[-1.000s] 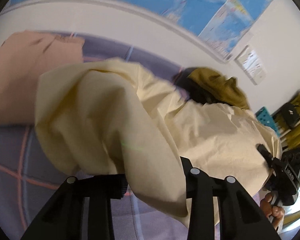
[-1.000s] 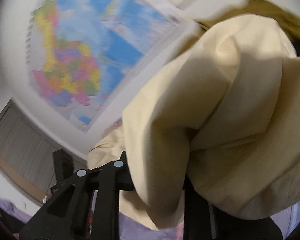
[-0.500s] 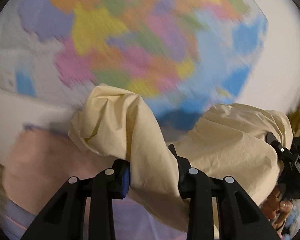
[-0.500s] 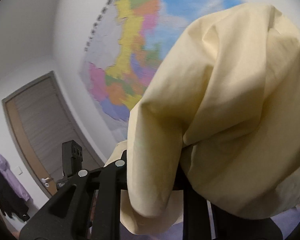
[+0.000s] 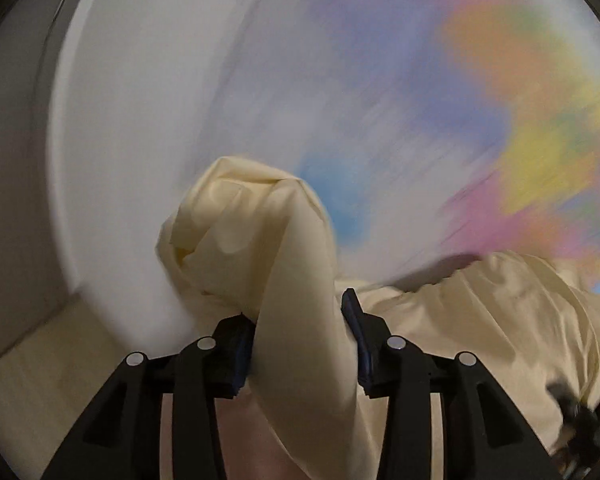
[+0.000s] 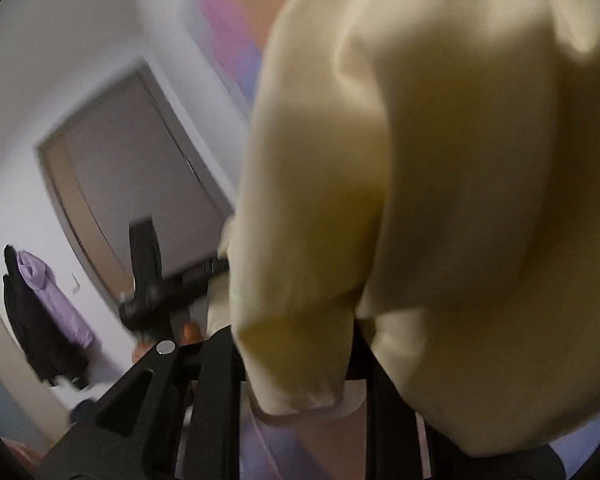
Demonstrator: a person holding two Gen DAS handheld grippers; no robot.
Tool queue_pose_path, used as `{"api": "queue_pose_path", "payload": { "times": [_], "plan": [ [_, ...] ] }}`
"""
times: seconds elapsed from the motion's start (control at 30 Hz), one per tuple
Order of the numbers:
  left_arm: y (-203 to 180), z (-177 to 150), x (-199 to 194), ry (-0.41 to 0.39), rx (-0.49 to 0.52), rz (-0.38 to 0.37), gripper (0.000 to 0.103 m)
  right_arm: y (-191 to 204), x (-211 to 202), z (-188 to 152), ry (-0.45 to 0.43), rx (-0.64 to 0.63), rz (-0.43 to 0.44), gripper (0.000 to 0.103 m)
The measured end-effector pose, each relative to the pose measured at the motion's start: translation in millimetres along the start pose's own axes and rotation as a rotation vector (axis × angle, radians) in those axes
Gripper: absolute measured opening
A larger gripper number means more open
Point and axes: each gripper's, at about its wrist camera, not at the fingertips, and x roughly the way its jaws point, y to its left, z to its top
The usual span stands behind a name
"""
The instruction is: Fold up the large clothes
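A large pale yellow garment (image 5: 300, 280) hangs in the air between both grippers. My left gripper (image 5: 298, 344) is shut on a bunched fold of it, which rises above the fingers and trails off to the right. My right gripper (image 6: 296, 360) is shut on another part of the same garment (image 6: 440, 160), which billows over the right half of that view and hides the right finger. The left gripper (image 6: 148, 280) also shows in the right wrist view, held by a hand.
Both cameras point up at the white wall and a blurred coloured map (image 5: 520, 100). A grey door (image 6: 132, 184) and purple and black clothes on a hanger (image 6: 48, 312) are at the left. A strip of lilac bed cover (image 6: 284, 452) shows below.
Both grippers have lifted the garment off the bed and tilted upward. The bed and other clothes have left the left view; the door has come into the right view.
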Motion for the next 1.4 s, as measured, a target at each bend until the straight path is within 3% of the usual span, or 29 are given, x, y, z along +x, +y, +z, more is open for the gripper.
{"api": "queue_pose_path", "payload": {
  "times": [0.07, 0.1, 0.13, 0.17, 0.2, 0.27, 0.37, 0.43, 0.47, 0.57, 0.63, 0.67, 0.7, 0.8, 0.9, 0.93, 1.07, 1.17, 1.23, 1.33, 1.4],
  "plan": [
    [31, -35, 43, 0.155, -0.051, 0.048, 0.039, -34, 32, -41, 0.159, 0.114, -0.044, 0.022],
    [44, -49, 54, 0.187, -0.065, 0.081, 0.040, -47, 34, -57, 0.186, 0.161, -0.040, 0.026],
    [55, -59, 57, 0.195, -0.087, 0.063, 0.043, -57, 33, -67, 0.191, 0.202, -0.032, 0.029],
    [63, -63, 56, 0.205, -0.106, 0.036, 0.046, -64, 25, -73, 0.188, 0.237, -0.015, 0.035],
    [68, -66, 53, 0.211, -0.122, 0.010, 0.053, -68, 17, -76, 0.194, 0.259, -0.008, 0.053],
    [74, -66, 45, 0.213, -0.136, -0.027, 0.058, -71, -3, -77, 0.194, 0.269, -0.004, 0.072],
    [72, -67, 38, 0.236, -0.112, -0.085, 0.075, -79, -43, -81, 0.160, 0.274, -0.022, 0.073],
    [63, -71, 39, 0.268, -0.077, -0.112, 0.077, -98, -73, -85, 0.110, 0.340, -0.076, 0.073],
    [54, -73, 42, 0.281, -0.053, -0.109, 0.083, -108, -77, -83, 0.089, 0.375, -0.073, 0.073],
    [36, -83, 42, 0.280, -0.003, -0.062, 0.085, -129, -83, -71, 0.045, 0.407, -0.092, 0.074],
    [30, -81, 45, 0.271, 0.002, -0.048, 0.084, -122, -69, -55, 0.048, 0.336, -0.108, 0.058],
    [38, -80, 49, 0.268, -0.002, -0.035, 0.082, -113, -62, -51, 0.067, 0.281, -0.101, 0.029],
    [38, -77, 50, 0.264, 0.001, -0.016, 0.078, -104, -56, -50, 0.092, 0.247, -0.107, 0.012],
    [37, -72, 58, 0.257, 0.006, 0.040, 0.073, -80, -70, -54, 0.120, 0.041, -0.125, 0.006],
    [38, -67, 67, 0.252, 0.003, 0.082, 0.072, -88, -65, -87, 0.304, -0.022, -0.244, 0.005],
    [41, -67, 63, 0.248, 0.004, 0.096, 0.072, -93, -68, -92, 0.329, -0.022, -0.270, 0.005],
    [36, -68, 52, 0.214, 0.038, 0.177, 0.072, -78, -96, -93, 0.269, -0.027, -0.303, 0.024],
    [34, -69, 19, 0.124, 0.046, 0.207, 0.072, -63, -113, -82, 0.208, -0.053, -0.368, 0.053],
    [33, -68, -7, 0.050, 0.056, 0.222, 0.074, -64, -125, -71, 0.141, -0.017, -0.381, 0.052],
    [20, -66, -41, -0.020, 0.115, 0.151, 0.078, -58, -135, -54, 0.052, -0.032, -0.384, 0.050],
    [-4, -71, -48, -0.018, 0.185, 0.073, 0.080, -56, -123, -46, 0.080, -0.059, -0.379, 0.050]
  ]
}}
